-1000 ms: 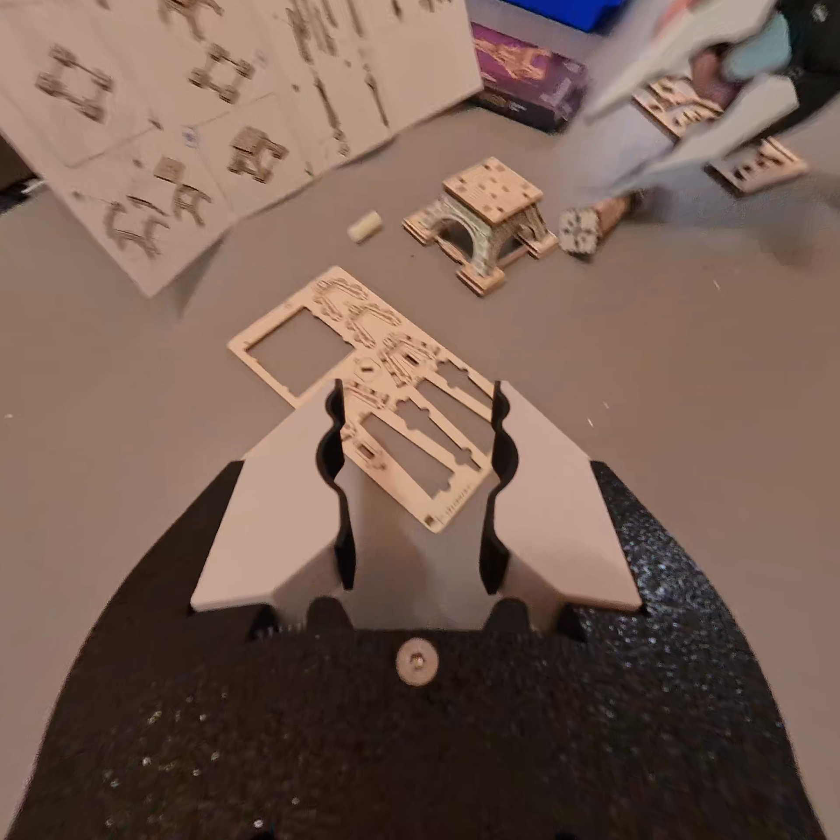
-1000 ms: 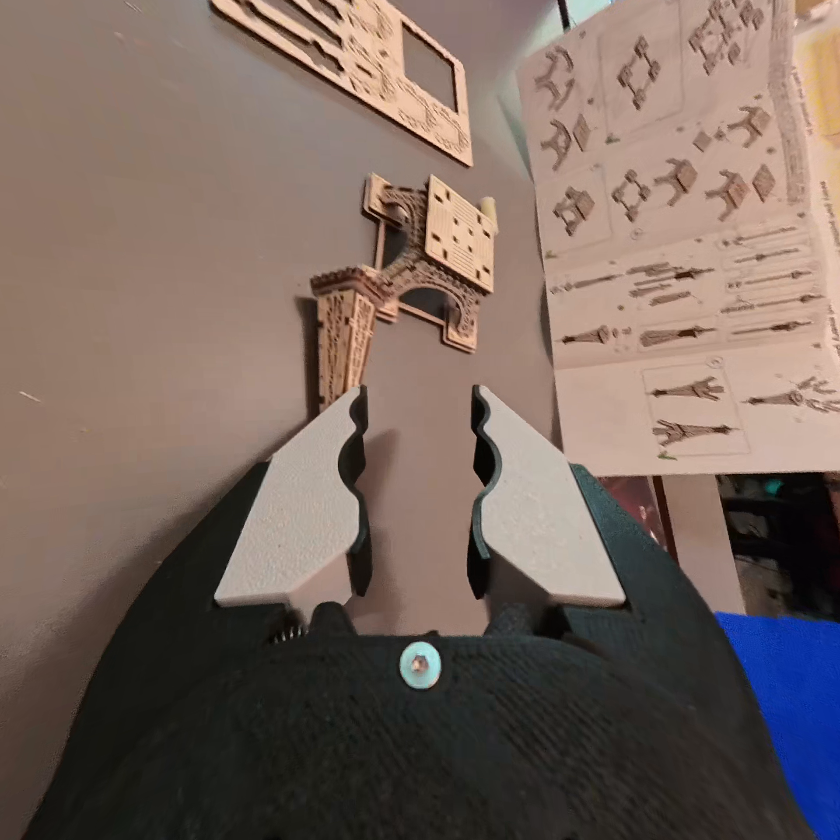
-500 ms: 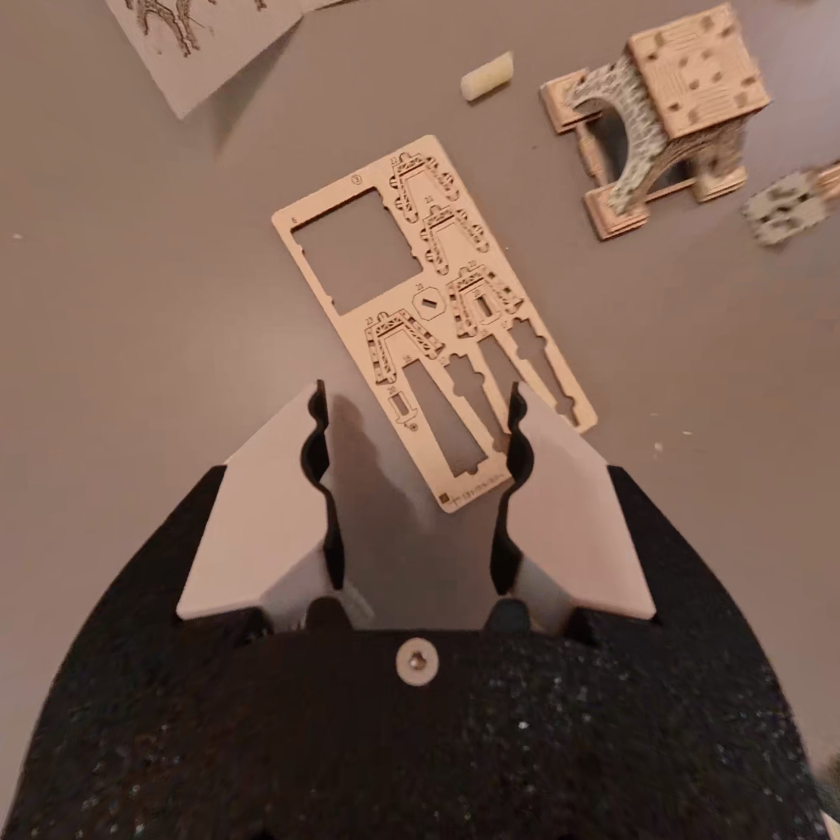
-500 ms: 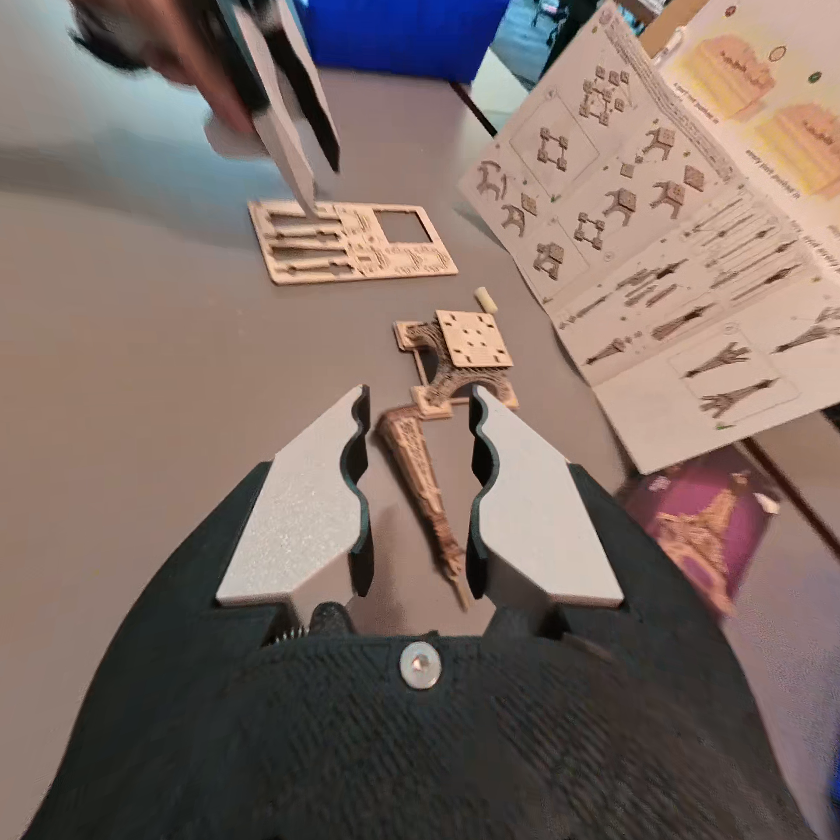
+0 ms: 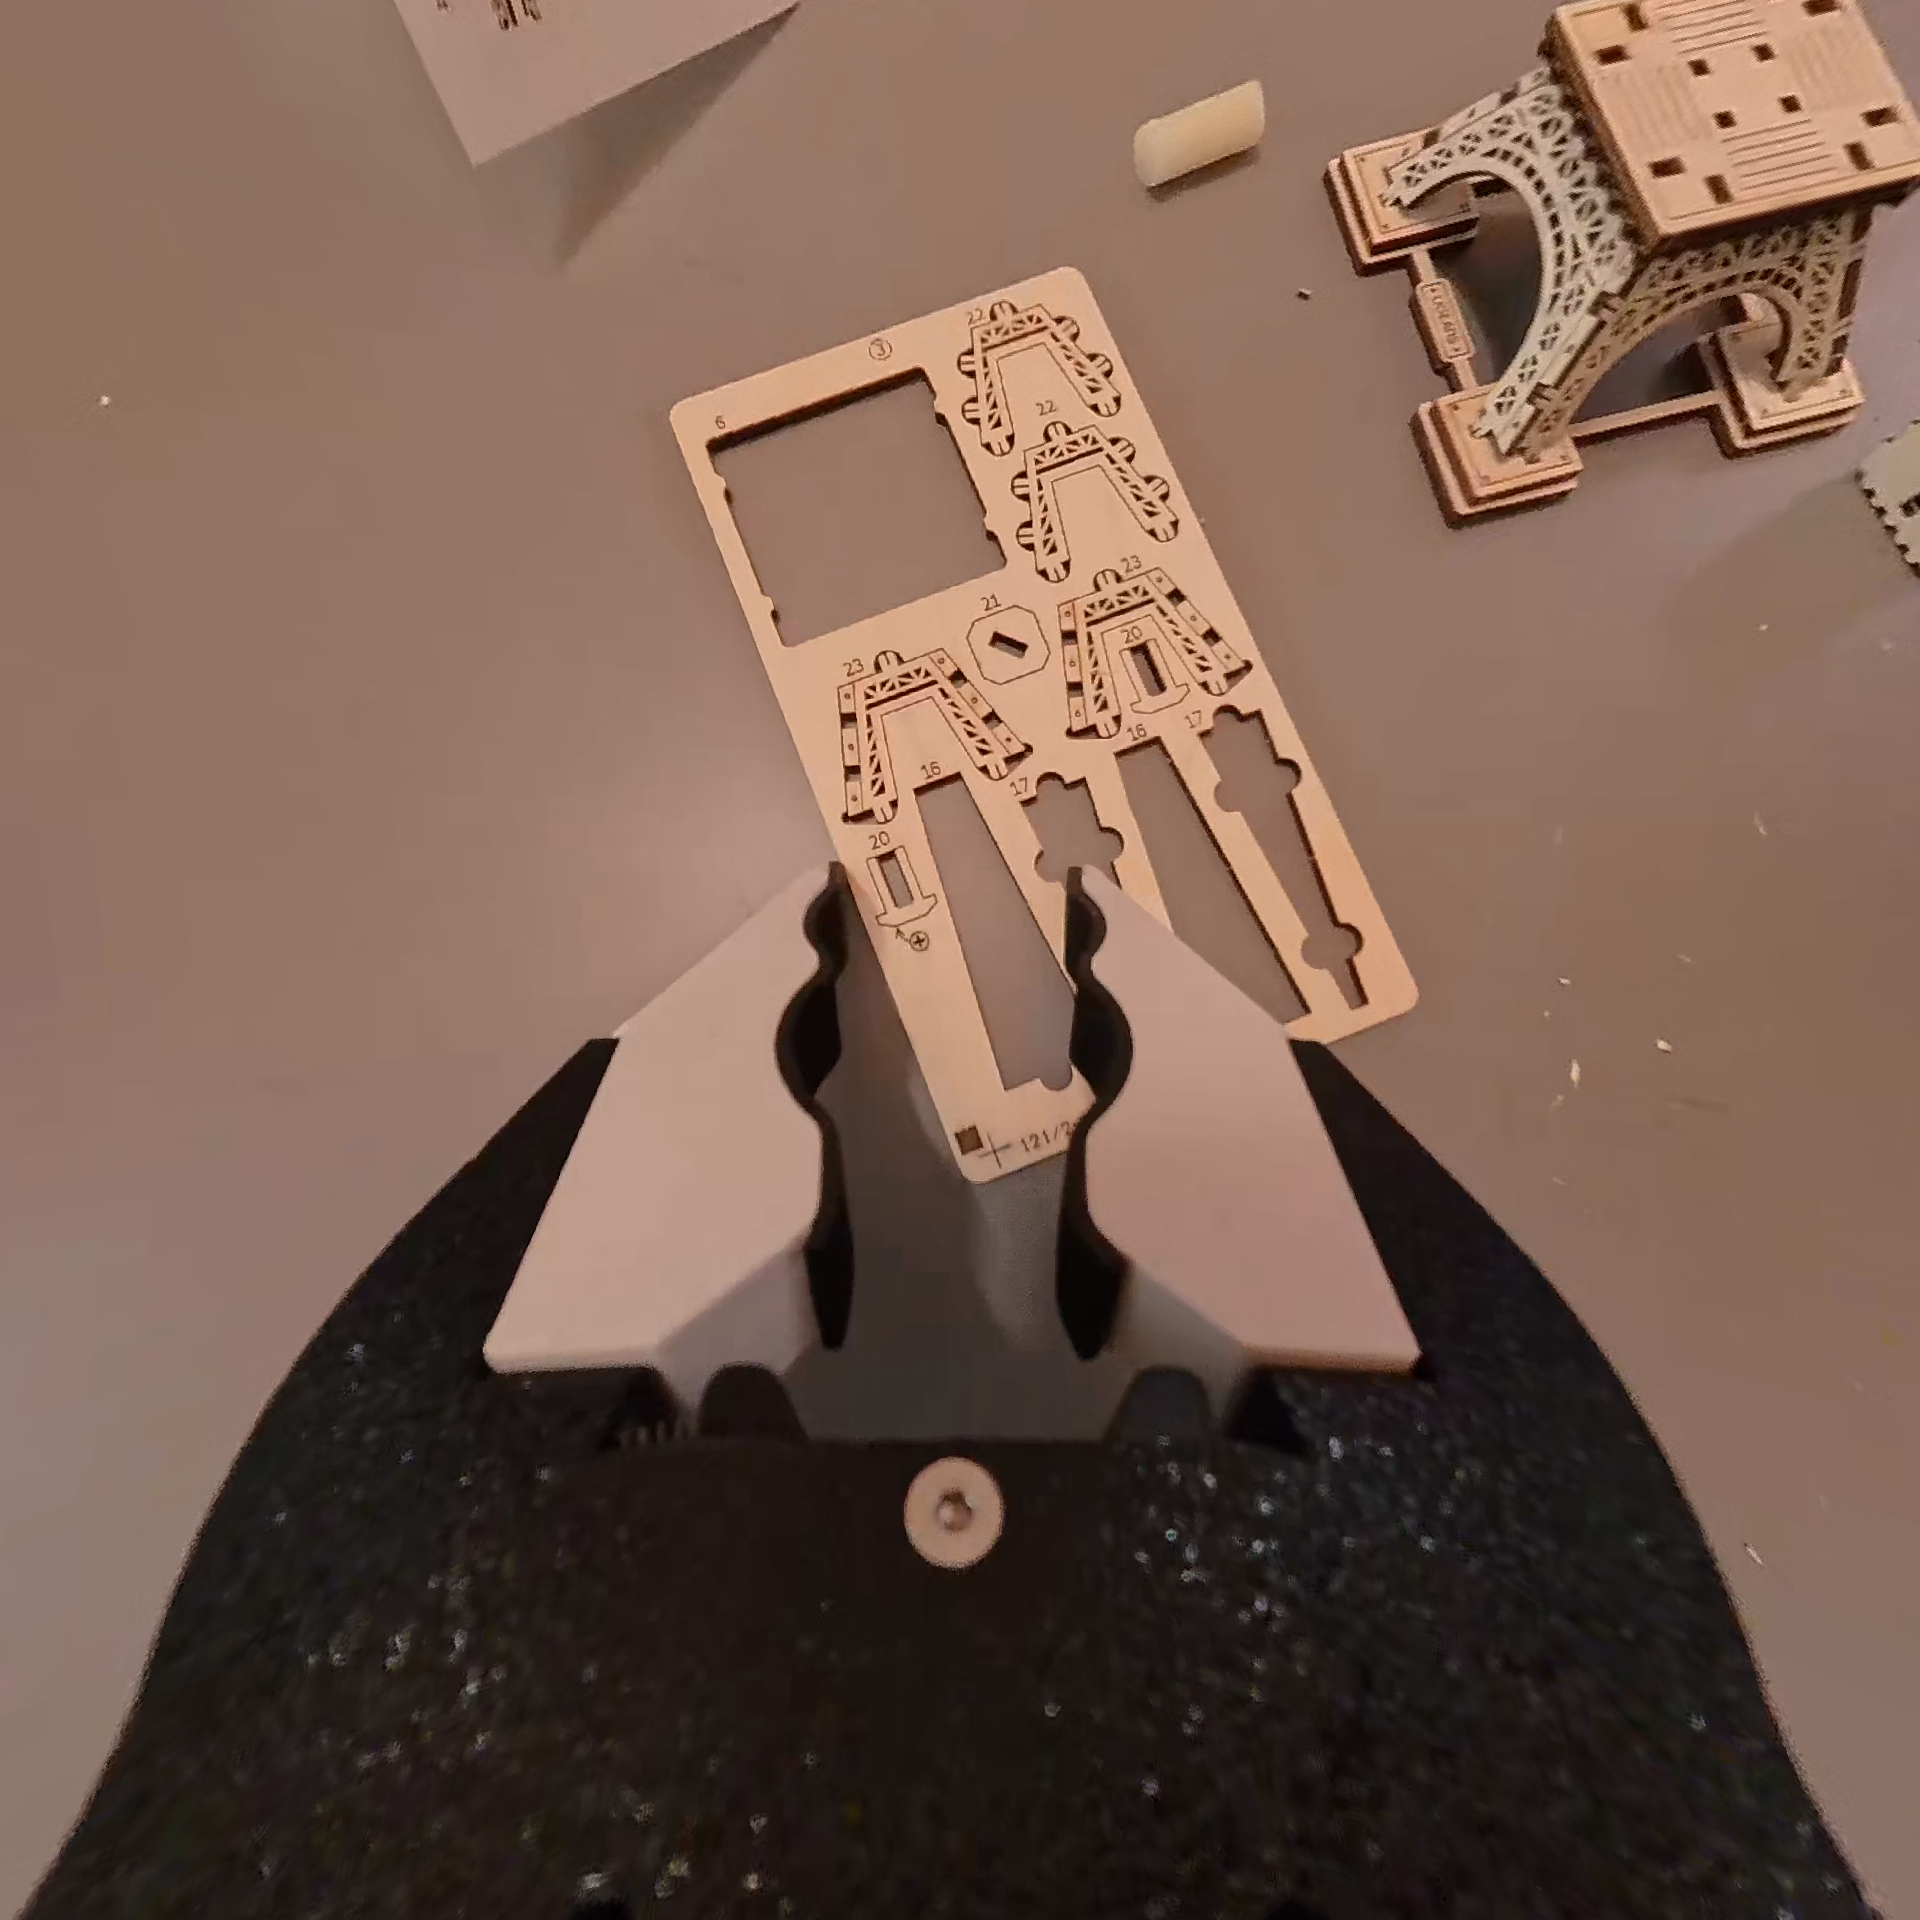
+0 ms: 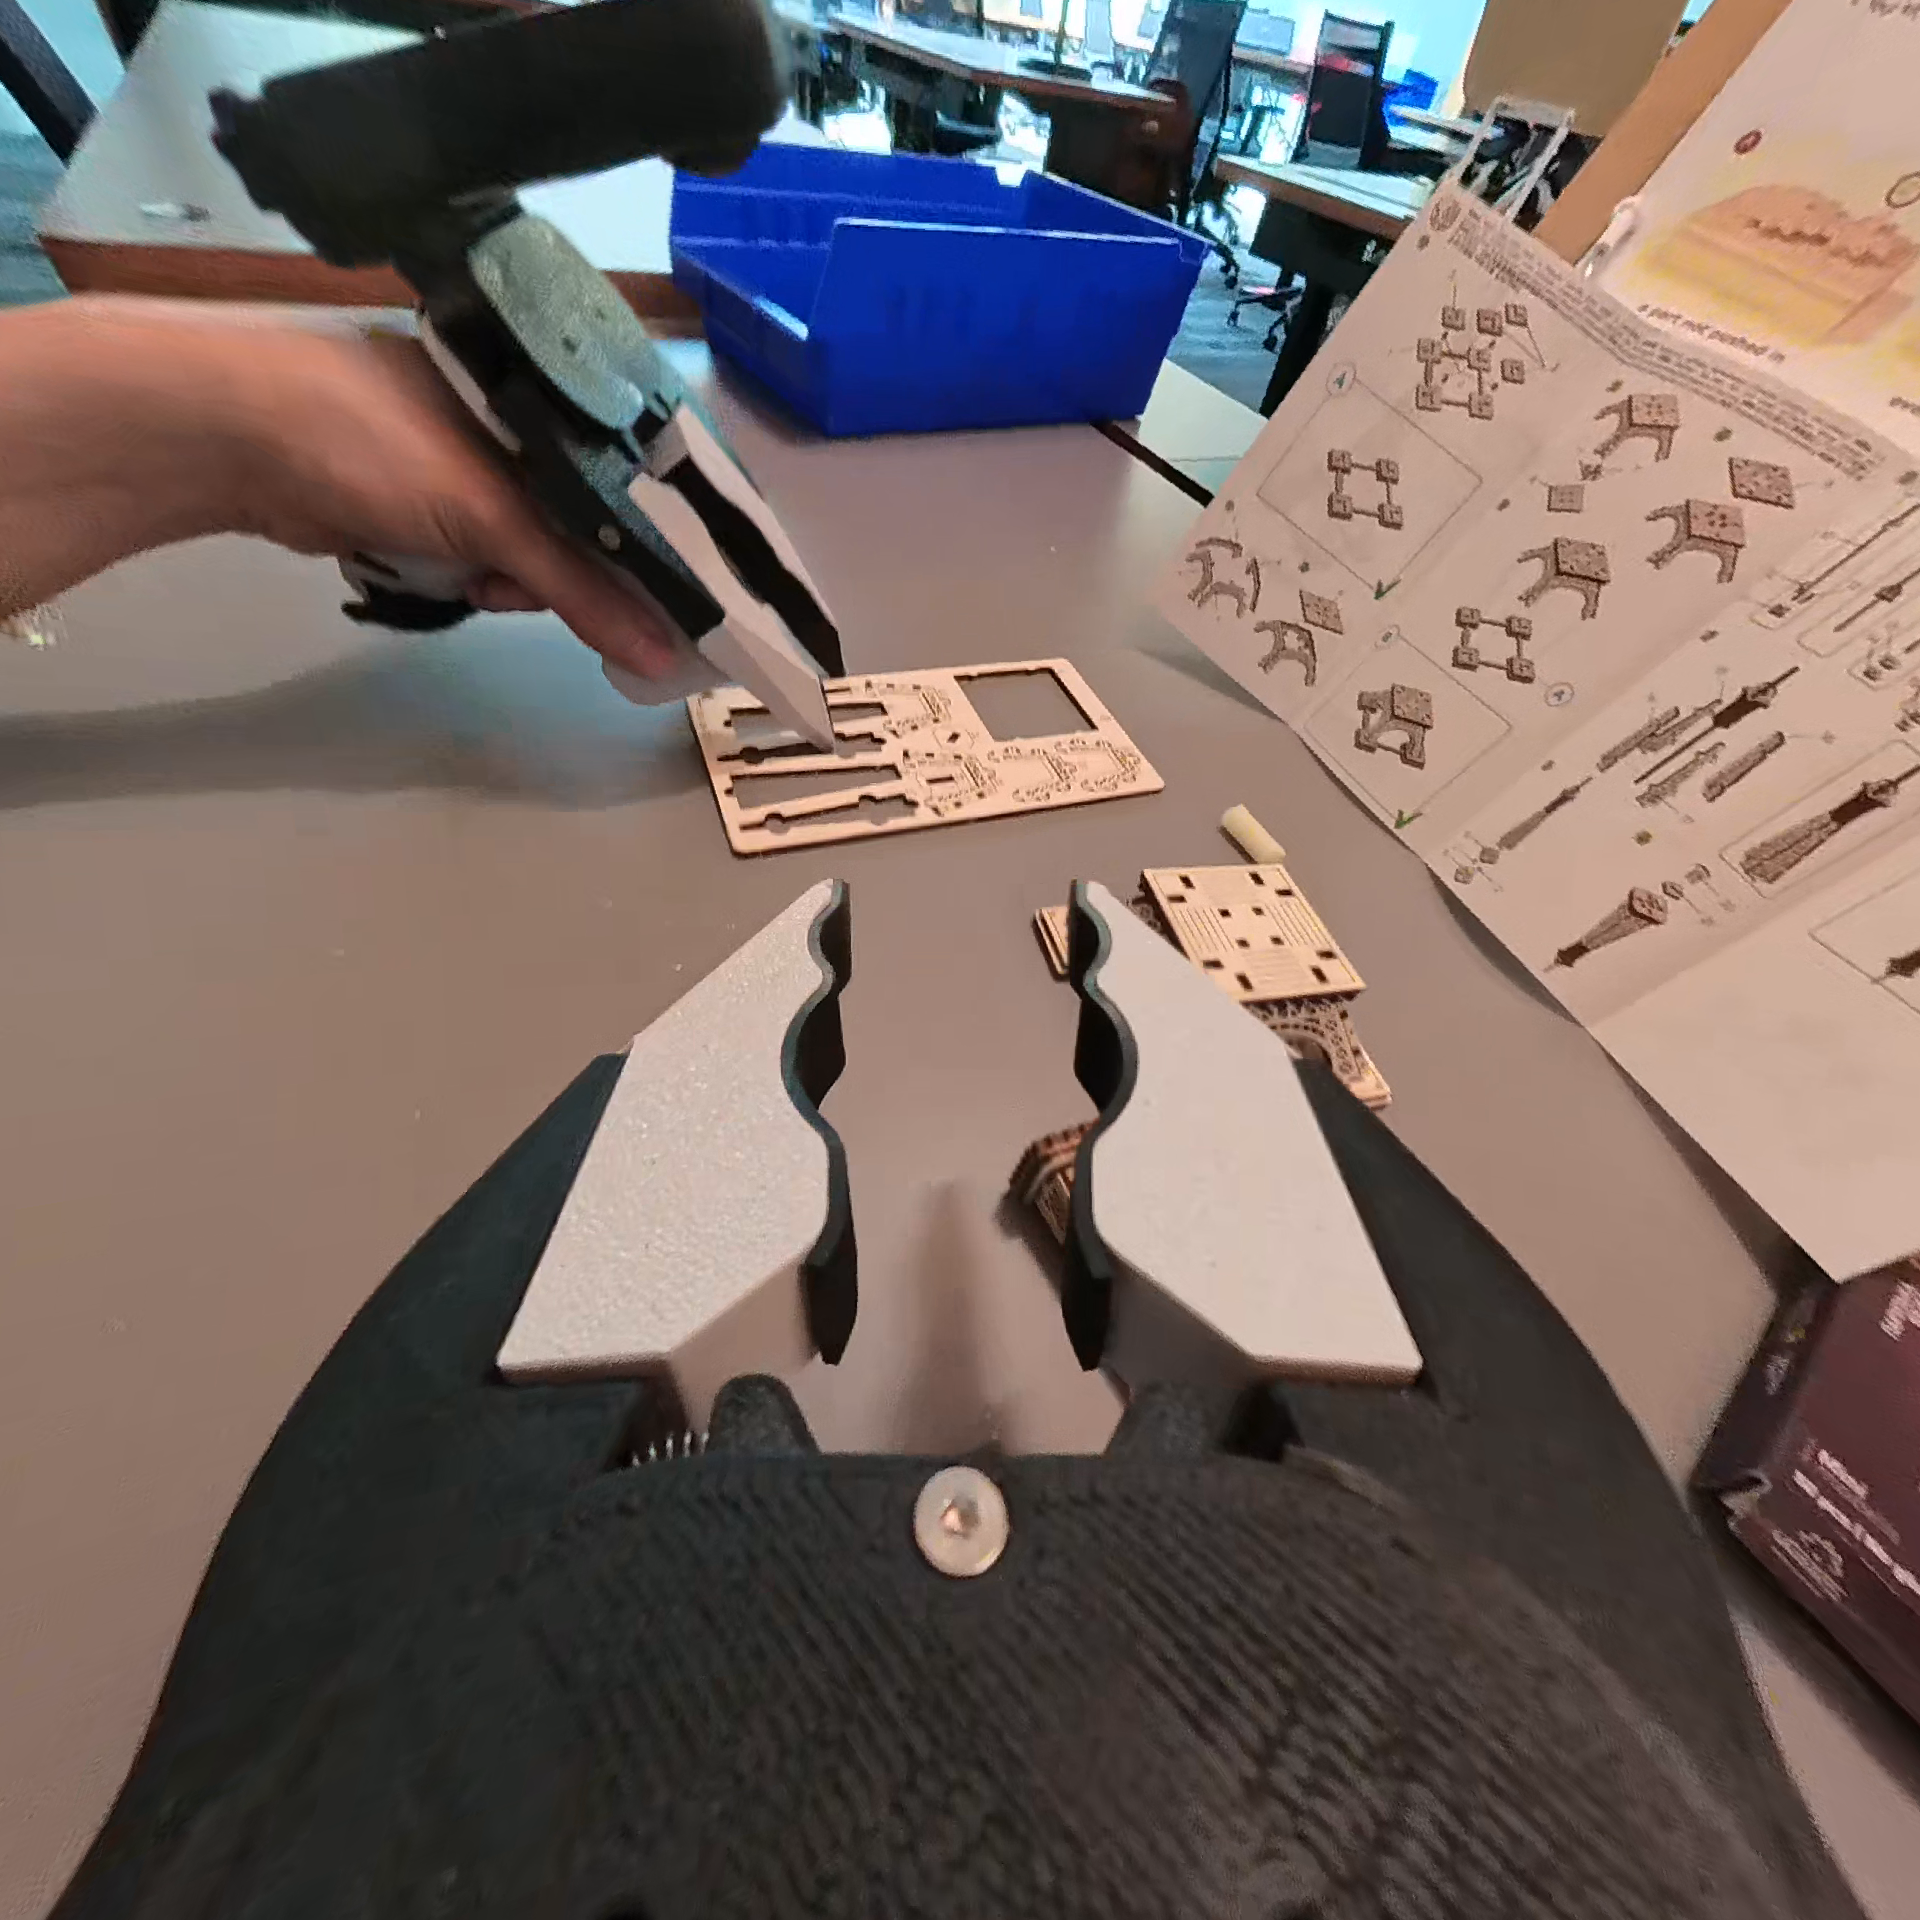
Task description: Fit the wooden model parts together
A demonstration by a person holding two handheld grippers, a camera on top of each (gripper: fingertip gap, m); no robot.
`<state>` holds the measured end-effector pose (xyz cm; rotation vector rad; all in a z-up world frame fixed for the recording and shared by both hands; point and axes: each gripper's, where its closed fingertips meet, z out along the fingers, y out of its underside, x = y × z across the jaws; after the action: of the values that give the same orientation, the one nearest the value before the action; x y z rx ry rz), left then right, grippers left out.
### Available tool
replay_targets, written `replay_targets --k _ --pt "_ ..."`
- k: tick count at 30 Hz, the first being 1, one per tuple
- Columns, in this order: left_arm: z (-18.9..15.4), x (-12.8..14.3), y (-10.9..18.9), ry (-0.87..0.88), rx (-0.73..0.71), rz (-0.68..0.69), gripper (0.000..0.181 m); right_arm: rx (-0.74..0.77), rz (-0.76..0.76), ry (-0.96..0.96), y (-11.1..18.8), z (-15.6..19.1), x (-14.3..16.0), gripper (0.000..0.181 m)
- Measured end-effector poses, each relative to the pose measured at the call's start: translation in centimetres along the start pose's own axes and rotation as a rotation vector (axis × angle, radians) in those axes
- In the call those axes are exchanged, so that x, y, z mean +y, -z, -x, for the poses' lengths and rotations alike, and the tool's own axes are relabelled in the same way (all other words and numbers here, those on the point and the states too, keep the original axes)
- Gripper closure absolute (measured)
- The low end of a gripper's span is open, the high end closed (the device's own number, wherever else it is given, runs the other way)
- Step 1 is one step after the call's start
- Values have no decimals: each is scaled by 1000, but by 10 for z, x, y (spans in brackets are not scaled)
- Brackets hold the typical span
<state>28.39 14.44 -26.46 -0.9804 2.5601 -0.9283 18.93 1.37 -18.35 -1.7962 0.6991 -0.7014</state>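
Note:
A flat wooden parts sheet [image 5: 1023, 597] lies on the grey table, with several pieces punched out of it. My left gripper [image 5: 956, 883] is open, its tips down on the near end of the sheet. The right wrist view shows it [image 6: 821, 717] held in a hand, touching the sheet [image 6: 997, 800]. The built arched tower base [image 5: 1683, 208] stands at the upper right. My right gripper [image 6: 956, 904] is open and empty, low over the table. The tower base [image 6: 1257, 935] is just right of its right finger. A wooden spire part [image 6: 1049, 1174] lies half hidden under that finger.
A folded instruction sheet [image 6: 1610, 623] stands at the right, and its corner [image 5: 582, 62] shows in the left wrist view. A small pale stick [image 6: 1252, 831] lies by the base. A blue bin [image 6: 935, 301] sits at the back. A dark purple box [image 6: 1829, 1486] is at the near right. The left gripper's tips are roughly 20 cm from the right gripper's.
My left gripper has come down onto the parts sheet and its jaws have narrowed. My right gripper has swung round and shifted left, so the spire part now lies under its right finger.

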Motion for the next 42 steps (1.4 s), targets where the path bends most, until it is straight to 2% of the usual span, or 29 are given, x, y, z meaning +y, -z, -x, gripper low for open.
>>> replay_targets --k 1,9,11,13,16,18,22,25,27,31,34,37,42 --pt "-1 0 2 -10 -5 -22 141 -2 -9 -4 -2 0 -2 142" --pt "-8 -5 33 -243 -157 -233 143 -20 -59 -104 -18 7 -15 140" --pt "-7 -8 45 -274 -212 -306 181 -20 -48 -178 -22 5 -13 138" --pt "-8 -12 55 -279 -234 -390 181 -56 -64 -261 -26 9 -15 137" --pt "0 7 52 -226 -246 -278 168 -100 -39 -264 -29 15 -11 137" --pt "-6 12 47 -167 -154 -218 162 -95 -26 -219 -28 15 -9 137" --pt "-12 0 31 -104 -58 -150 153 -77 -23 -186 -26 13 -8 137" --pt "-24 4 9 -69 29 -33 145 -71 -29 -193 -25 14 -7 137" --pt "-24 3 1 -31 35 -5 144 -74 -22 -193 -22 16 -5 137" --pt "-23 -1 -2 -14 23 -17 159 -66 -18 -191 -18 18 -3 138" --pt "-25 -1 -1 -70 5 -69 165 -56 -20 -208 -18 16 -2 138" --pt "-27 -3 5 -123 -32 -168 165 -54 -28 -232 -19 14 -3 139" --pt "-25 -20 35 -215 -126 -375 166 -33 -40 -294 -23 8 -8 137"
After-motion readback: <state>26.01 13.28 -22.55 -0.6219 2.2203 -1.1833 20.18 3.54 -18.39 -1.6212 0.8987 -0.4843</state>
